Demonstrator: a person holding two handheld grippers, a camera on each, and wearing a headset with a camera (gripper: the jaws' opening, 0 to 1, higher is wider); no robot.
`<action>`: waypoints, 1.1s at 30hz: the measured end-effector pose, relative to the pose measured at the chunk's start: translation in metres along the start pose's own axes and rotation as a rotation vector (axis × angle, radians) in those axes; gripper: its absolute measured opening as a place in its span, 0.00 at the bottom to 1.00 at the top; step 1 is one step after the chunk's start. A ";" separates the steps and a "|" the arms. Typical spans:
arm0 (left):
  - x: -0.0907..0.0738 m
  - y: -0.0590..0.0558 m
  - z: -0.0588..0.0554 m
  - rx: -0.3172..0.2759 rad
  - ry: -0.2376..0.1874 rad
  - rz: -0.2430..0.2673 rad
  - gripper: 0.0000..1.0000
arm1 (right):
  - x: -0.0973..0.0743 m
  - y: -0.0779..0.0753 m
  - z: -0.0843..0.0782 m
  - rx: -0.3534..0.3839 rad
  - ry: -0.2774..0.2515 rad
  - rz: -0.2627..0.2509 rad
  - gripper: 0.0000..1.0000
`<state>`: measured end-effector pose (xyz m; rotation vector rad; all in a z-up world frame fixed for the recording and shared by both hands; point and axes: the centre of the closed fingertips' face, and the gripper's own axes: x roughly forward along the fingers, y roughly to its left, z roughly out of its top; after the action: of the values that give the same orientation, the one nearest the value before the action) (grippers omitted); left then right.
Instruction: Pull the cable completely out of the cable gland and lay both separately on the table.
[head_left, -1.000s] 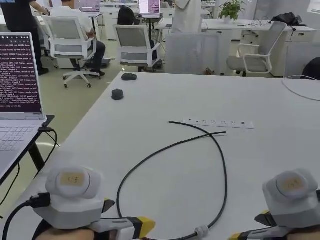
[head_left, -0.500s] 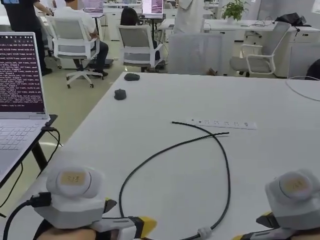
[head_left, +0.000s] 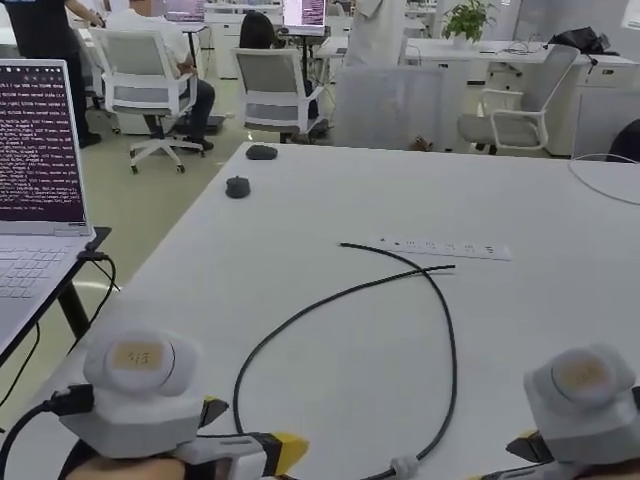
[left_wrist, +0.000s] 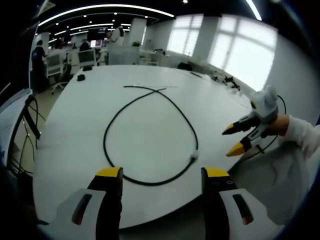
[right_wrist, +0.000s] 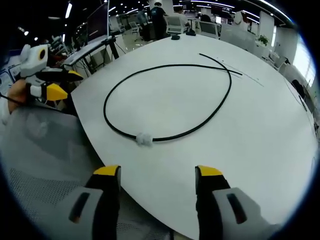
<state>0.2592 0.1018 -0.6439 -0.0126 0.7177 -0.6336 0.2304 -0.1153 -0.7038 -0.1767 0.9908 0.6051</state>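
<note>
A long black cable (head_left: 444, 330) lies in a loop on the white table (head_left: 330, 230), its two ends crossing at the far side. A small white cable gland (head_left: 404, 467) sits on the cable near the table's front edge, also seen as the gland (left_wrist: 193, 157) and the gland (right_wrist: 144, 138). My left gripper (left_wrist: 162, 175) is open, off the front edge, left of the gland. My right gripper (right_wrist: 157, 172) is open too, just before the edge with the gland ahead between its jaws. Nothing is held. Each gripper appears in the other's view: right gripper (left_wrist: 235, 140), left gripper (right_wrist: 62, 84).
A laptop (head_left: 35, 150) stands on a stand to the left of the table. A dark mouse (head_left: 237, 187) and another dark object (head_left: 261, 152) lie at the far left, with a white power strip (head_left: 440, 247) beyond the loop. Office chairs and people are behind.
The head view has shifted slightly, and both grippers sit a little lower in it. Cable and gland lie where they were.
</note>
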 end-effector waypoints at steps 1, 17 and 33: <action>0.000 0.000 0.000 0.000 0.000 -0.001 0.64 | 0.000 0.000 0.000 0.000 0.001 0.000 0.63; 0.000 0.001 0.002 -0.012 -0.010 0.000 0.63 | 0.002 0.001 -0.003 -0.009 0.019 0.004 0.62; -0.002 0.004 0.004 -0.023 -0.021 0.003 0.62 | 0.003 0.006 0.000 -0.058 0.019 0.028 0.61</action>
<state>0.2630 0.1049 -0.6405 -0.0391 0.7040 -0.6219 0.2280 -0.1091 -0.7053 -0.2207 0.9960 0.6595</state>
